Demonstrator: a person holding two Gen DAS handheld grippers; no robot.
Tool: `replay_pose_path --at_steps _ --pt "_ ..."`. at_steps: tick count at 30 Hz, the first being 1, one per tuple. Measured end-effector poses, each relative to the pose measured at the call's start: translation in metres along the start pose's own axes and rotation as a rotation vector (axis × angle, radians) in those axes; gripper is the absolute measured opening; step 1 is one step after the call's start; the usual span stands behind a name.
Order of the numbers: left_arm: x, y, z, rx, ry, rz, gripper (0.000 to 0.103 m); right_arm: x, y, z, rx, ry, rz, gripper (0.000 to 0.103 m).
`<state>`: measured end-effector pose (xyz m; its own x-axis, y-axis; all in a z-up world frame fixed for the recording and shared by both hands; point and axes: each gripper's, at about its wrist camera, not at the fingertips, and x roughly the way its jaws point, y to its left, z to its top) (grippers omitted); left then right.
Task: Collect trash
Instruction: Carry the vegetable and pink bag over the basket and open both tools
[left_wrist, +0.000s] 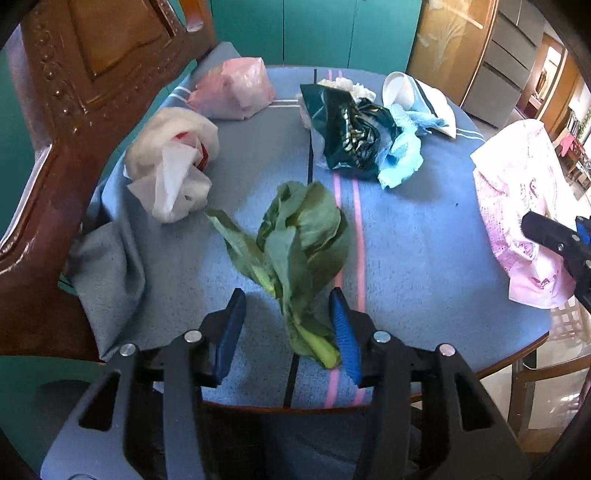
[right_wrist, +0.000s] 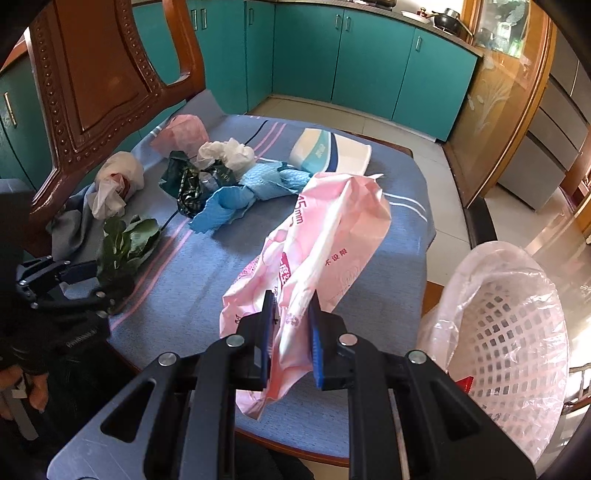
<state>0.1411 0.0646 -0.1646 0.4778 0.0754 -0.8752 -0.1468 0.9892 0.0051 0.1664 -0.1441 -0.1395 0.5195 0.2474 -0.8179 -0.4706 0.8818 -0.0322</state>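
Landmark: the white basket lined with a clear bag, standing off the table's near right corner.
Progress: early, by my reading. Only a scrap of red shows inside the basket; nearly all the trash lies on the blue tablecloth.
Right gripper: pinching a pink printed wrapper, lifted off the cloth just left of the basket, not yet over its rim.
Left gripper: spread, straddling the stems of a bunch of green leaves; one pad looks to brush the stems, no squeeze. Leaves lie far left of the basket.
Left to do: drop the wrapper, then clear the rest.
Count, leaves: one bunch.
Count, pink wrappers: one held, plus one pale pink bag at the far side, well away from the basket.
Count, white bag with red print: one, far left.
Count, dark green foil bag: one, with a white wad behind it.
Count, blue paper: one crumpled piece.
Count, paper bowl: one, tipped over, beyond the basket.
Count, baskets: one.
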Motion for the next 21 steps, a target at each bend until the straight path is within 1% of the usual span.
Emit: replay_pose_path --at_steps 2,4,6,8,9,21 --pt "0.001 0.0 0.001 0.008 -0.001 -0.004 0.046 0.0 0.001 0.001 -0.003 0.002 0.0 0.018" --pt "0.0 0.001 0.002 0.005 -0.006 -0.01 0.029 0.001 0.002 0.001 -0.009 0.004 -0.002 0.018" --pt "0.0 0.001 0.002 0.006 -0.009 -0.006 0.024 0.001 0.003 0.001 -0.012 0.006 -0.002 0.018" --pt "-0.002 0.004 0.001 -0.017 -0.011 -0.024 0.02 0.002 0.004 0.002 -0.014 0.006 -0.001 0.018" --pt "-0.003 0.006 0.001 -0.03 -0.017 -0.026 0.015 0.001 0.004 0.001 -0.014 0.005 0.0 0.018" --pt "-0.046 0.003 0.009 -0.046 -0.139 -0.033 0.014 -0.006 -0.001 0.001 0.005 -0.019 -0.002 0.018"
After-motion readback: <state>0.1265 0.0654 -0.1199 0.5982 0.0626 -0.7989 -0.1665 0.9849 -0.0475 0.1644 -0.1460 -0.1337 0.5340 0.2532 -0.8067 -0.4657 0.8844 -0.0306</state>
